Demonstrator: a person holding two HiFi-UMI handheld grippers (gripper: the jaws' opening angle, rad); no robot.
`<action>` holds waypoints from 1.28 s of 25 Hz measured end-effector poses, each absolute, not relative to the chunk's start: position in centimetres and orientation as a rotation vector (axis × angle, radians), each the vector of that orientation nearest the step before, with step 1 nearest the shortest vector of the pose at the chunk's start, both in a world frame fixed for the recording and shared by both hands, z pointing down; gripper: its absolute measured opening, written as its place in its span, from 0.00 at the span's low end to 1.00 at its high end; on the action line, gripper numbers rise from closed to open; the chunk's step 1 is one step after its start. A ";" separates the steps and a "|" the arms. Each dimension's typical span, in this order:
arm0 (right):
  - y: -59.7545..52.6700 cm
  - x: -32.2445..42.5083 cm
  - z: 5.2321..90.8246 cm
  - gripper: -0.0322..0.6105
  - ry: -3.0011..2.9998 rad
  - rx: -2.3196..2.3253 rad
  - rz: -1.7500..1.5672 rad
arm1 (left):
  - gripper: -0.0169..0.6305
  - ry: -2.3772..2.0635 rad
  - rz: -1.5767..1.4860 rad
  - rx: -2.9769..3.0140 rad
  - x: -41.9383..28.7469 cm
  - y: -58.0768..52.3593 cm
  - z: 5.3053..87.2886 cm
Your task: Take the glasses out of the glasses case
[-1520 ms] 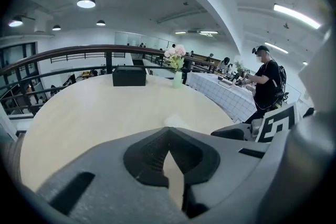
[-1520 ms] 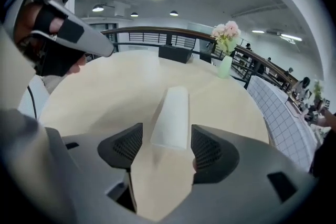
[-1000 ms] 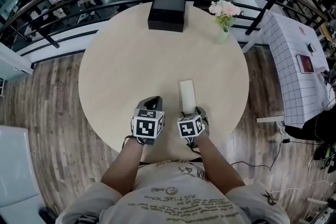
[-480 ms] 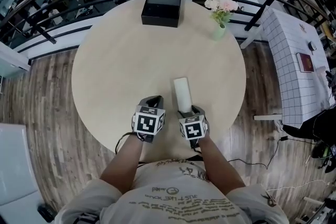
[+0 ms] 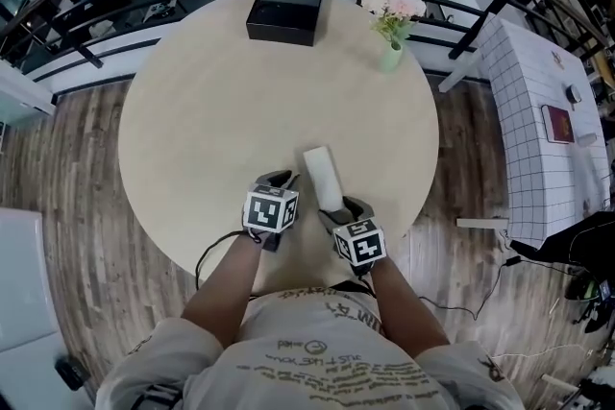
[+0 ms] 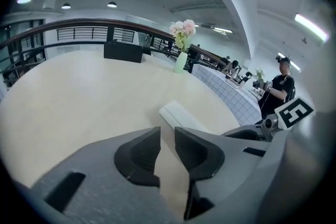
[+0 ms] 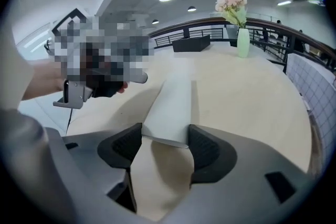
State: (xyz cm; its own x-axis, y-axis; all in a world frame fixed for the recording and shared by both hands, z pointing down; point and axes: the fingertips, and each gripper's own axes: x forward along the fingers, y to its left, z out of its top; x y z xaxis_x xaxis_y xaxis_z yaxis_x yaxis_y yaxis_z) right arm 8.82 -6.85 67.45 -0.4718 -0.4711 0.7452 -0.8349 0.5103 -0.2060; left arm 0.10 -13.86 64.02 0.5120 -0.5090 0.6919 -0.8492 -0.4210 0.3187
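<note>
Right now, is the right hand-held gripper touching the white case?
Touching. The right gripper view shows the right hand-held gripper clamping the glasses case between its jaws.

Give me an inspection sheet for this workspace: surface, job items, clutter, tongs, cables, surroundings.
Surface: round pale table.
Job's things: white glasses case, closed; glasses not seen.
Clutter: black box, vase of flowers at far edge.
Tongs: right tongs shut on glasses case's near end; left tongs empty, jaws slightly apart.
Cables: black cable loops below left tongs.
Surroundings: railing, wooden floor, grid-cloth table at right.
</note>
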 end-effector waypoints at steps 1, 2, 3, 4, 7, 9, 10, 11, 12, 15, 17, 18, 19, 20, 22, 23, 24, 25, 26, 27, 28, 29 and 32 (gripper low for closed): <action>-6.8 9.0 67.4 0.49 -2.145 1.051 0.766 | 0.15 -1.101 0.644 2.073 0.4 -13.9 64.3; -6.8 9.1 67.4 0.50 -2.159 1.041 0.776 | 0.15 -1.098 0.623 2.049 0.6 -14.0 64.5; -6.8 9.2 67.3 0.50 -2.171 1.033 0.785 | 0.15 -1.090 0.600 2.023 0.9 -14.1 64.8; -6.8 9.2 67.3 0.49 -2.182 1.027 0.794 | 0.15 -1.076 0.568 1.994 1.2 -14.0 65.1; -6.7 9.3 67.3 0.50 -2.213 1.010 0.824 | 0.15 -1.020 0.413 1.880 2.0 -14.0 65.9; -6.7 9.2 67.3 0.50 -2.228 0.995 0.843 | 0.15 -0.990 0.306 1.803 2.1 -14.0 66.2; -6.7 9.1 67.2 0.50 -2.233 0.988 0.848 | 0.16 -0.977 0.261 1.769 2.1 -14.1 66.2; -6.7 9.1 67.2 0.50 -2.236 0.982 0.848 | 0.16 -0.965 0.222 1.740 2.1 -14.2 66.3; -6.7 9.1 67.1 0.49 -2.238 0.977 0.848 | 0.16 -0.953 0.187 1.714 2.2 -14.2 66.4; -6.8 9.3 67.2 0.49 -2.244 0.967 0.863 | 0.16 -0.922 0.094 1.654 2.4 -14.4 66.6; -6.8 9.4 67.2 0.49 -2.246 0.959 0.869 | 0.16 -0.913 0.049 1.637 2.5 -14.5 66.4; -6.8 9.4 67.2 0.49 -2.246 0.956 0.866 | 0.17 -0.911 0.036 1.633 2.5 -14.6 66.3; -6.8 9.4 67.1 0.49 -2.247 0.954 0.864 | 0.17 -0.909 0.031 1.633 2.5 -14.7 66.3; -6.9 9.4 67.1 0.49 -2.247 0.954 0.863 | 0.17 -0.909 0.033 1.634 2.6 -14.8 66.3; -6.9 9.3 67.1 0.49 -2.246 0.956 0.862 | 0.17 -0.907 0.042 1.639 2.7 -14.9 66.4; -6.8 9.3 67.1 0.49 -2.245 0.957 0.863 | 0.17 -0.903 0.041 1.639 2.8 -14.9 66.4; -6.8 9.3 67.1 0.49 -2.245 0.958 0.865 | 0.17 -0.898 0.035 1.638 2.8 -14.9 66.4; -6.8 9.4 67.2 0.49 -2.245 0.958 0.869 | 0.17 -0.892 0.025 1.634 2.9 -14.9 66.4; -6.7 9.4 67.2 0.49 -2.246 0.959 0.872 | 0.17 -0.886 0.013 1.629 2.9 -14.9 66.4; -6.8 9.4 67.2 0.49 -2.247 0.959 0.876 | 0.17 -0.879 -0.001 1.622 3.0 -14.9 66.5; -6.8 9.5 67.2 0.49 -2.249 0.960 0.878 | 0.17 -0.870 -0.018 1.612 3.0 -15.0 66.6; -6.8 9.5 67.3 0.49 -2.250 0.960 0.881 | 0.17 -0.860 -0.038 1.599 3.1 -15.0 66.7; -6.9 9.6 67.3 0.49 -2.256 0.956 0.907 | 0.17 -0.819 -0.120 1.549 3.3 -15.0 66.8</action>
State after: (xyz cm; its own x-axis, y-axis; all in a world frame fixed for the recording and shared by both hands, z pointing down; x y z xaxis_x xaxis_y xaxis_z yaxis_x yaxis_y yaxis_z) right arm 9.62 -6.89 67.26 -0.6143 -0.4134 0.6721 -0.7636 0.5263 -0.3742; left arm 3.28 -15.03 66.82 0.7367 -0.5546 0.3869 -0.4201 0.0730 0.9045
